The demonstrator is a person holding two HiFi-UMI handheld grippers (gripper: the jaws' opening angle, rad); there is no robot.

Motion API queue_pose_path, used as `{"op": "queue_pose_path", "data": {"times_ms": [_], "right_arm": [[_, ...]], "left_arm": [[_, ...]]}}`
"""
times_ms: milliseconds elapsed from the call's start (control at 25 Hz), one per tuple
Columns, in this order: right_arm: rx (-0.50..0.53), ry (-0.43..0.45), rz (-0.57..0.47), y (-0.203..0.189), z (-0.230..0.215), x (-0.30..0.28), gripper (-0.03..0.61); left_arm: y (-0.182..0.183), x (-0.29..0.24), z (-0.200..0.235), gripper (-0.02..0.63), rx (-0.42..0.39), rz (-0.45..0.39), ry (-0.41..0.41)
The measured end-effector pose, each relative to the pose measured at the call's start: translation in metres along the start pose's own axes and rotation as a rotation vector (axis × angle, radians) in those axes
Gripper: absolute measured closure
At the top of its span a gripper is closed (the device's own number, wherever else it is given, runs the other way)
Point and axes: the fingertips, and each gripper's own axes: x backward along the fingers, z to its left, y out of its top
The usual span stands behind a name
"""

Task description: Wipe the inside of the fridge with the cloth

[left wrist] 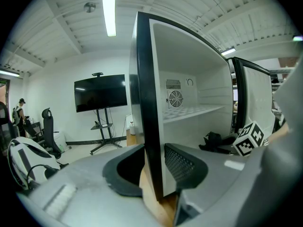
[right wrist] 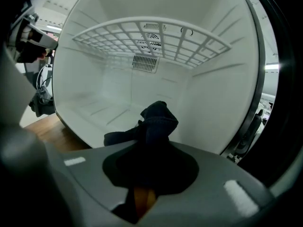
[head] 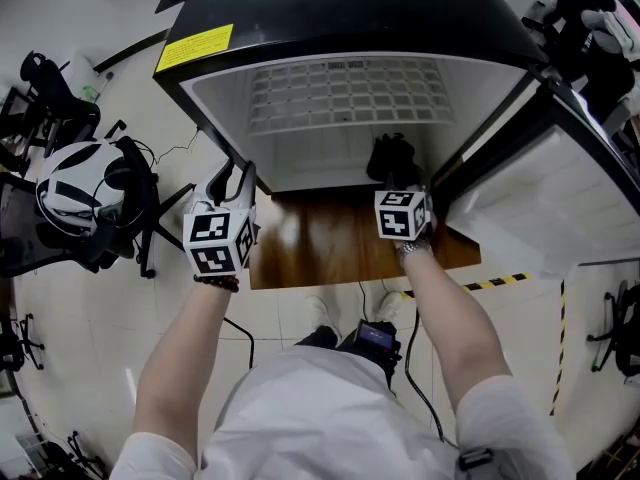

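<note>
Right gripper (right wrist: pixel 151 168): jaws clamped on a dark cloth (right wrist: pixel 158 119); the cloth bunches up ahead of the tips, with one loose tail trailing to the left.
Cloth position: inside the fridge (head: pixel 350 8), low down, on or just above the white floor (right wrist: pixel 94 109) near the front and towards the right wall; whether it presses on the floor cannot be told.
Wire shelf (head: pixel 345 93): above the cloth and well apart from it; a vent grille shows on the back wall behind it.
Left gripper (head: pixel 237 176): jaws closed over the front edge of the fridge's left wall, one inside and one outside; it appears to steady the cabinet.
Door (head: pixel 560 188): swung open to the right, clear of both grippers.
Table (head: pixel 330 243): a wooden top carrying the fridge.
Step in hand: wiping the floor of the compartment, as judged.
Doing it well: keep the bunched cloth, not the jaw tips, against the plastic; sweep in overlapping strokes from back to front and into the corners; hold the left grip firm so the fridge does not slide; stay below the shelf.
</note>
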Motion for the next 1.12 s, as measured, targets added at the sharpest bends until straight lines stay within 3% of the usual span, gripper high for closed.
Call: {"op": "queue_pose_path", "data": {"times_ms": [320,600,760,920,1120], "right_arm": [[-0.018,-0.019,0.049,-0.006,-0.016,-0.001,0.511],[-0.009,0.042,0.008,0.005,-0.013,0.011,0.511],[0.01,0.096,-0.041,0.017,-0.011,0.028,0.511],[0.034,0.179,-0.09,0.026,-0.003,0.053,0.511],[0.056,0.306,-0.161,0.044,0.01,0.089,0.511]], "left_arm": [[0.0,-0.001,0.0,0.489,0.013,0.009,0.009],[-0.005,0.005,-0.001,0.499,0.06,0.025,0.01],[-0.029,0.015,-0.007,0.499,0.099,0.057,-0.009],[-0.044,0.025,-0.033,0.499,0.087,0.057,-0.076],[-0.03,0.026,-0.076,0.481,0.07,-0.01,-0.23]]}}
